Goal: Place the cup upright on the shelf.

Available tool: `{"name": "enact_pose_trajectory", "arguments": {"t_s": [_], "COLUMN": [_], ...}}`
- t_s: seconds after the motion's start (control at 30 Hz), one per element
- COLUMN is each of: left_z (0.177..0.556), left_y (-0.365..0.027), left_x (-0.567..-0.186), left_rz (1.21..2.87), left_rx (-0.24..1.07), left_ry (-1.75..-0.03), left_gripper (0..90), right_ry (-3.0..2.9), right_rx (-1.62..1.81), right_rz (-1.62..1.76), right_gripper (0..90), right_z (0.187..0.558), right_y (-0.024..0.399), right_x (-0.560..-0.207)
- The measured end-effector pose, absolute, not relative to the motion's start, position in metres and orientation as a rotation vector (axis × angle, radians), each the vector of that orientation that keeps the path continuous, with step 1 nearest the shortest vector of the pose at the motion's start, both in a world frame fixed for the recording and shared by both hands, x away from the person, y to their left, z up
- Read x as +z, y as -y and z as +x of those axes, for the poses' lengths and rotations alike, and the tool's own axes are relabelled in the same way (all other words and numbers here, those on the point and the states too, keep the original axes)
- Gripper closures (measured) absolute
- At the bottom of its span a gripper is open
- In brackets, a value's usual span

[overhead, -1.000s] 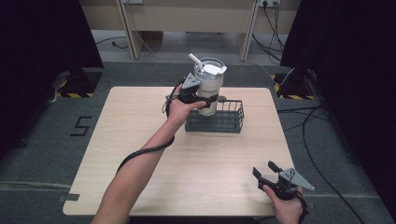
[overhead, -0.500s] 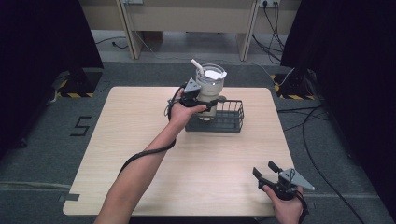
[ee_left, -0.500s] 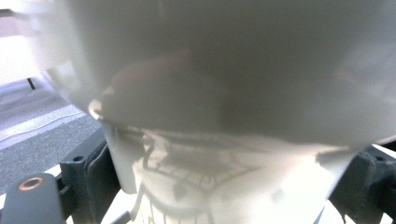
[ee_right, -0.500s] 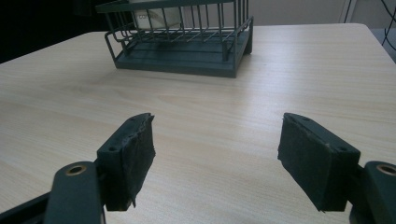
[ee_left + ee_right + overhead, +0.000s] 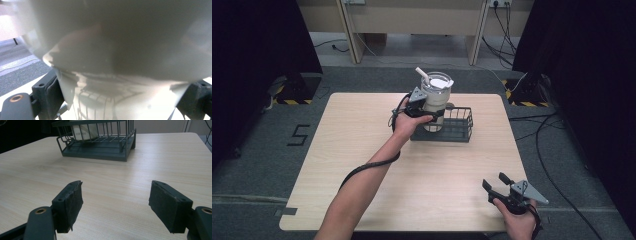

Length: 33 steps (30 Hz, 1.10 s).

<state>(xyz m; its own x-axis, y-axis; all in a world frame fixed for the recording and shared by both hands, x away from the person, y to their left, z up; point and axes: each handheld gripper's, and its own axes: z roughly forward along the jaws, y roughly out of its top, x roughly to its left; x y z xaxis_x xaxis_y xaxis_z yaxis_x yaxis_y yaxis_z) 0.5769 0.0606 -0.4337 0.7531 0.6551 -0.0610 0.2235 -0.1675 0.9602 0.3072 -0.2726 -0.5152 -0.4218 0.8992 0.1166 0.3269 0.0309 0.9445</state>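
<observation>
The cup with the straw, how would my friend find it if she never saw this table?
Start at the pale wooden table and look to its far edge, where a dark wire basket sits. The tall whitish plastic cup stands in the basket's left end, gripped by the left gripper. It is the tallest thing there, with a white straw poking from its lid.

High view evenly lit, dark surrounds; cup close-up blurred, glary; table sharp.
</observation>
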Motion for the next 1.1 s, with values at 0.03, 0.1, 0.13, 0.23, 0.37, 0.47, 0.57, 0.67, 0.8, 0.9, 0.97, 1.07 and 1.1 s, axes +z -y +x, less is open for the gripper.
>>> {"name": "enact_pose_trajectory", "arguments": {"t_s": [0.03,0.1,0.13,0.23,0.37,0.47,0.57,0.67,0.8,0.9,0.97,1.07,1.1], "left_z": [0.577,0.576,0.575,0.574,0.572,0.571,0.571,0.570,0.567,0.566,0.565,0.563,0.563], "left_y": [-0.061,-0.062,-0.062,-0.063,-0.063,-0.063,-0.064,-0.065,-0.066,-0.067,-0.067,-0.068,-0.069], "left_x": [-0.434,-0.435,-0.436,-0.437,-0.439,-0.441,-0.442,-0.443,-0.442,-0.442,-0.442,-0.441,-0.441], "left_rz": [1.735,1.732,1.730,1.723,1.725,1.712,1.710,1.707,1.711,1.710,1.710,1.713,1.714], "left_rx": [0.441,0.443,0.444,0.442,0.441,0.449,0.444,0.448,0.462,0.462,0.465,0.470,0.469], "left_ry": [-0.693,-0.692,-0.690,-0.682,-0.661,-0.659,-0.658,-0.664,-0.659,-0.662,-0.664,-0.667,-0.668], "left_gripper": [10.3,10.2,10.2,10.0,9.3,9.1,8.7,8.7,9.3,9.5,9.6,9.7,9.7], "right_ry": [-1.783,-1.783,-1.785,-1.790,-1.792,-1.793,-1.794,-1.795,-1.795,-1.796,-1.795,-1.796,-1.796], "right_rx": [1.399,1.393,1.398,1.395,1.393,1.390,1.390,1.391,1.389,1.389,1.389,1.386,1.386], "right_rz": [1.242,1.235,1.241,1.242,1.241,1.240,1.239,1.240,1.241,1.239,1.239,1.241,1.241], "right_gripper": [27.1,27.1,27.1,27.1,27.1,27.1,27.1,27.1,27.1,27.1,27.1,27.1,27.1], "right_z": [0.307,0.307,0.307,0.307,0.307,0.307,0.307,0.307,0.307,0.307,0.306,0.306,0.306], "right_y": [0.272,0.273,0.272,0.272,0.272,0.271,0.271,0.271,0.271,0.271,0.271,0.272,0.272], "right_x": [-0.515,-0.515,-0.515,-0.515,-0.515,-0.515,-0.515,-0.516,-0.516,-0.516,-0.515,-0.515,-0.515]}}
